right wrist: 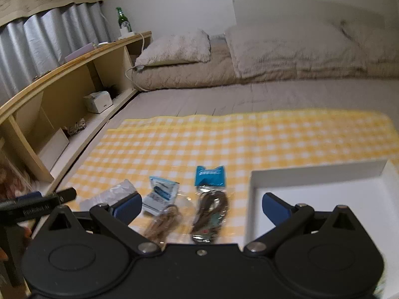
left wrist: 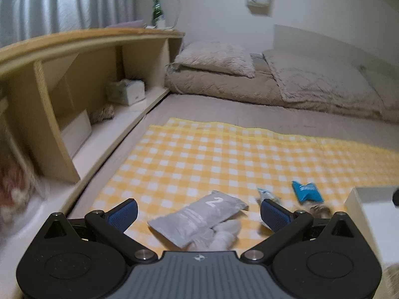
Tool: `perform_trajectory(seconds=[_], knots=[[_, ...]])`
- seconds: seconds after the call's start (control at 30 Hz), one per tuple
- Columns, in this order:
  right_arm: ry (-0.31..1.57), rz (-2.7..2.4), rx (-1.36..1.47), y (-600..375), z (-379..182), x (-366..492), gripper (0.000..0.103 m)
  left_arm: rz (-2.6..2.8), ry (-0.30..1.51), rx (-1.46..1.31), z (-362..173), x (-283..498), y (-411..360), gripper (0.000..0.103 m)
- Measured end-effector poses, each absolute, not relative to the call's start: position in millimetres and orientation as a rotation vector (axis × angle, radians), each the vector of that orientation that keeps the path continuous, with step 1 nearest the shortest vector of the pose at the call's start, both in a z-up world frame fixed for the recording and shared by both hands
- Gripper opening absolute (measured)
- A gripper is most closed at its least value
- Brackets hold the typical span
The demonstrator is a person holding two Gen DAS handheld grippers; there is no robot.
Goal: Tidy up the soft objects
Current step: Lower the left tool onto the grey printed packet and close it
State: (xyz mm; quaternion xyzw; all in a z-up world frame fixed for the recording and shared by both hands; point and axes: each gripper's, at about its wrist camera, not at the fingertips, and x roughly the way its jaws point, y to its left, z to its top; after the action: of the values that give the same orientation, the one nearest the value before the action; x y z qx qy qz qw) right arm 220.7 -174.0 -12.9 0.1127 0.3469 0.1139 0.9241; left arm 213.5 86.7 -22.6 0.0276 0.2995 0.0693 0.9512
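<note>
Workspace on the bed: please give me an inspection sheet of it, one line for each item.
Surface: a yellow checked cloth spread flat on a grey mattress.
Job's things: a grey packet marked 2; two clear bags with blue labels, one lighter, one darker; a white box to their right, open, nothing seen inside.
Clutter: nothing seen on the cloth besides these.
Grippers: left gripper open over the grey packet; right gripper open above the bags; neither holds anything.
Cables: a white cord runs from the shelf to the pillow.
Surroundings: a wooden shelf with a green bottle and a tissue box; folded bedding.
</note>
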Motion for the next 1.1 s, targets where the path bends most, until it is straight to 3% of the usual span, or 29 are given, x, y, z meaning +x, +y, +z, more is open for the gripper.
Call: perform_trajectory(seconds=[0.17, 0.33, 0.47, 0.7, 1.1], knots=[[0.753, 0.235, 0.263, -158, -27, 234, 0.103, 0.087, 0.628, 0.182, -36, 224, 89, 0.101], [0.823, 0.266, 0.337, -149, -42, 246, 0.103, 0.058, 0.685, 0.201, -53, 242, 104, 0.084], [0.881, 0.290, 0.419, -148, -54, 254, 0.095, 0.031, 0.728, 0.175, -63, 257, 112, 0.076], [0.947, 0.335, 0.494, -135, -75, 269, 0.079, -0.015, 0.783, 0.240, -88, 278, 113, 0.075], [0.999, 0.417, 0.455, -112, -95, 284, 0.068, -0.019, 0.827, 0.197, -107, 308, 131, 0.076]])
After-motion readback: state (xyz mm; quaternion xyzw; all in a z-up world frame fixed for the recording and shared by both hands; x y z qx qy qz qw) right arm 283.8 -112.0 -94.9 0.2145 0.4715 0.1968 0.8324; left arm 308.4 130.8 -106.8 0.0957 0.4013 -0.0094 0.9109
